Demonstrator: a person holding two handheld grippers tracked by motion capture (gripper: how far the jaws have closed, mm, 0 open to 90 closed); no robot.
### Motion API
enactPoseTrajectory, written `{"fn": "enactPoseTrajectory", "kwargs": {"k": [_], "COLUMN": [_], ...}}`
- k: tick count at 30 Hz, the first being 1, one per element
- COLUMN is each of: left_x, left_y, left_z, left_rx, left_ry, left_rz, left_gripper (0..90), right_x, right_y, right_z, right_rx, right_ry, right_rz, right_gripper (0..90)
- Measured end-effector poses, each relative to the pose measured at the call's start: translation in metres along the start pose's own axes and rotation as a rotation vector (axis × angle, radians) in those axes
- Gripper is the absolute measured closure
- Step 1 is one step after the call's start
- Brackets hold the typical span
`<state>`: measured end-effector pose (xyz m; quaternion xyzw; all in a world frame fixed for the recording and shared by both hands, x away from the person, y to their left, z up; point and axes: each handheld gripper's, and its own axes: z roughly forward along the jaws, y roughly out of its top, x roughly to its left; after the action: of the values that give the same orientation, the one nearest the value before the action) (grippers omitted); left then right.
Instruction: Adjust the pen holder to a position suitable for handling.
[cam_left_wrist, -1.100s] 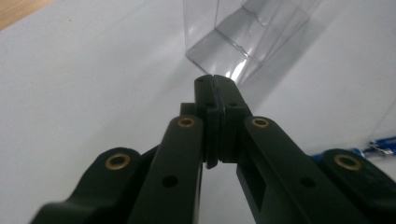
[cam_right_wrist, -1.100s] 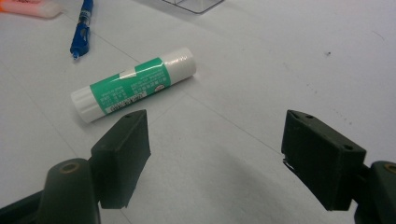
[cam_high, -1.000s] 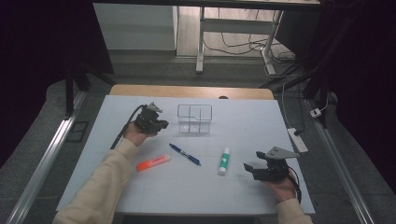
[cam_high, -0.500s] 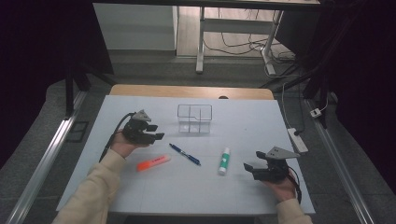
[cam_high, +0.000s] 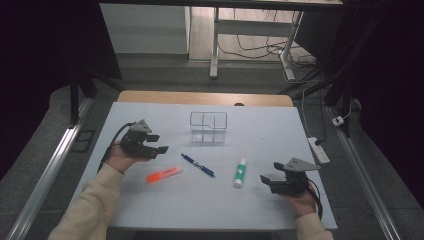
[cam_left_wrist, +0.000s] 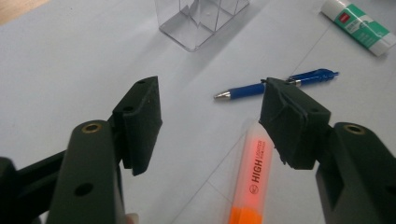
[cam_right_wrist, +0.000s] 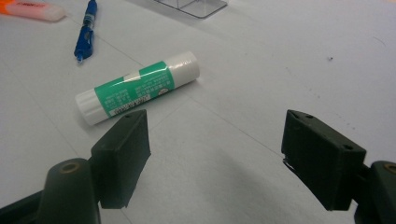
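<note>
orange highlighter (cam_left_wrist: 252, 179), smooth plastic, rounded translucent cap

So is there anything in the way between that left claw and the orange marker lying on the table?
Nothing visible is. The left gripper, whose jaws have just been opening and hold nothing, points at the orange highlighter with bare table between them. The blue pen lies just beyond it.

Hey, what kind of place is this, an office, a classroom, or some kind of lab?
Most likely a lab or workshop set up for recording. A white table holds stationery laid out apart: an orange highlighter, a blue pen, a glue stick. Loose cables and a power strip lie on the floor.
</note>
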<state>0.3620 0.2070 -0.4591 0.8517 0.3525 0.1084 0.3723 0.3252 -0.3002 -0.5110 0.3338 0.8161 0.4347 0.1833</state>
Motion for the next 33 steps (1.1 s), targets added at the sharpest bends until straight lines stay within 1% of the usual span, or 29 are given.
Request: {"fn": "enactPoseTrajectory", "kwargs": {"k": [2, 3, 4, 6, 11, 12, 16, 21, 25, 29, 33], "left_x": [0.000, 0.000, 0.000, -0.001, -0.002, -0.003, -0.005, -0.007, -0.011, -0.017, -0.022], "left_y": [-0.002, -0.002, -0.003, -0.004, -0.006, -0.006, -0.007, -0.008, -0.007, -0.003, 0.002], "left_z": [0.000, 0.000, 0.001, 0.001, -0.001, -0.002, -0.004, -0.005, -0.003, 0.001, 0.005], "left_rx": [0.022, 0.037, 0.046, 0.057, 0.072, 0.074, 0.089, 0.118, 0.127, 0.143, 0.140], "left_ry": [-0.006, -0.006, -0.007, -0.011, -0.017, -0.017, -0.026, -0.044, -0.041, -0.036, -0.049], "left_rz": [0.003, 0.012, 0.014, 0.017, 0.026, 0.028, 0.047, 0.078, 0.104, 0.142, 0.185], "left_gripper": [36.0, 35.5, 35.1, 34.3, 33.0, 32.7, 31.9, 31.0, 31.0, 31.0, 31.1], "right_x": [0.000, 0.000, 0.000, 0.001, 0.001, 0.001, 0.001, 0.002, 0.001, 0.002, 0.002], "right_y": [0.000, -0.001, -0.001, -0.001, -0.001, -0.001, -0.001, -0.001, -0.002, -0.001, 0.000], "right_z": [0.000, 0.001, 0.001, 0.000, 0.000, 0.000, -0.002, -0.003, -0.002, -0.001, 0.001], "right_rx": [0.006, 0.005, 0.011, 0.005, 0.008, 0.005, 0.000, 0.005, 0.003, 0.006, 0.004], "right_ry": [0.000, -0.002, -0.002, -0.010, -0.010, -0.004, 0.002, -0.002, 0.005, 0.008, 0.011], "right_rz": [-0.005, -0.004, -0.007, -0.008, -0.010, -0.011, -0.015, -0.017, -0.016, -0.020, -0.023], "right_gripper": [23.2, 23.2, 23.2, 23.2, 23.2, 23.2, 23.2, 23.2, 23.2, 23.2, 23.2]}}
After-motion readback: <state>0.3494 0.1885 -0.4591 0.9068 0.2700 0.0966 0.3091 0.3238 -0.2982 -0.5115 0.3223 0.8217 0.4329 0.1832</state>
